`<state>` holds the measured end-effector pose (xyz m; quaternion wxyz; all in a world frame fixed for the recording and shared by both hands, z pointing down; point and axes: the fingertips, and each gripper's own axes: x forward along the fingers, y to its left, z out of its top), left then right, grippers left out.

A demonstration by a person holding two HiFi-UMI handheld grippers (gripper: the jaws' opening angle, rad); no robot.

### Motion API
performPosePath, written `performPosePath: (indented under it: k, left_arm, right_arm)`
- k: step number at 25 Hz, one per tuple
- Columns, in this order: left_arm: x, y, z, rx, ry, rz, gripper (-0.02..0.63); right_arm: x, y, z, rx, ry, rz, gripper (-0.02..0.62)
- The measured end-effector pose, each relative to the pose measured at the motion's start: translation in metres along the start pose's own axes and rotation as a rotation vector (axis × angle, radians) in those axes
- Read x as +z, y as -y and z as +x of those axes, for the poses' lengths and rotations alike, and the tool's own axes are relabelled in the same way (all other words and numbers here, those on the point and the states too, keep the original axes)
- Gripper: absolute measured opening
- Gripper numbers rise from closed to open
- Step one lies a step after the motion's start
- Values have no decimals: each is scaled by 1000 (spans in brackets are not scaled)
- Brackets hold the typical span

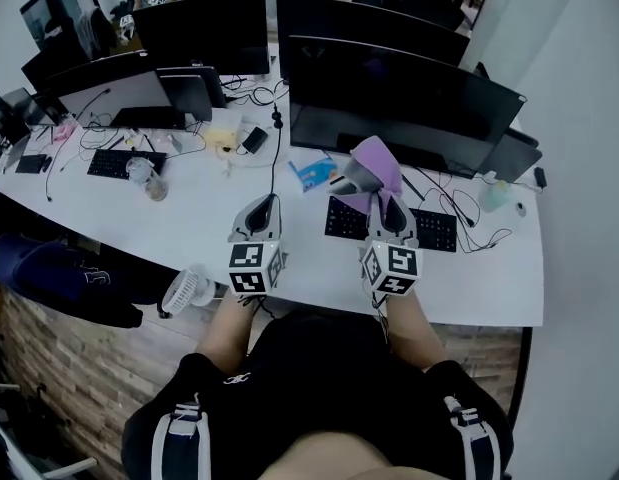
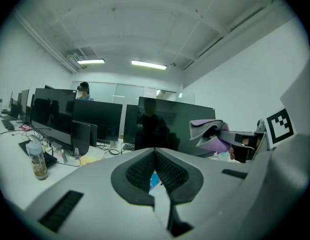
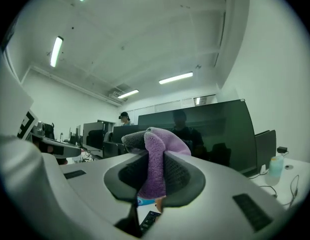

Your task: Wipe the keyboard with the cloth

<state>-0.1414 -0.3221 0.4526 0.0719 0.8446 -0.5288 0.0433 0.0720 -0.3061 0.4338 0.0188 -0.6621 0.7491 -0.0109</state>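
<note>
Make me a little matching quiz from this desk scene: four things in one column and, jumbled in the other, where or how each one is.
1. cloth
2. keyboard
3. left gripper
4. bottle

A. jaws shut, nothing between them
B. lies on the desk in front of the big monitor
C. stands upright towards the desk's left end
D. purple, pinched in the jaws of the right gripper

Pairs: 1-D, 2-B, 3-A, 4-C.

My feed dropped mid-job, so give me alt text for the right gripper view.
The right tongs are shut on a purple cloth that bulges up between them. Behind stands a large dark monitor, with a small bottle on the white desk to its right.
</note>
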Motion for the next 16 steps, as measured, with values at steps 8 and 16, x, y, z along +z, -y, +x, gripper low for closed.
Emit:
performPosePath:
  k: [8,16]
  left_arm:
    - [-1,7,-1,-26,0,5,12]
    - [-4,14,-4,-47,-16,12,12]
  right_arm:
    - [-3,7,-10,-26,-4,-3,87]
    - [-3,8,-17,-36,-11,-4,87]
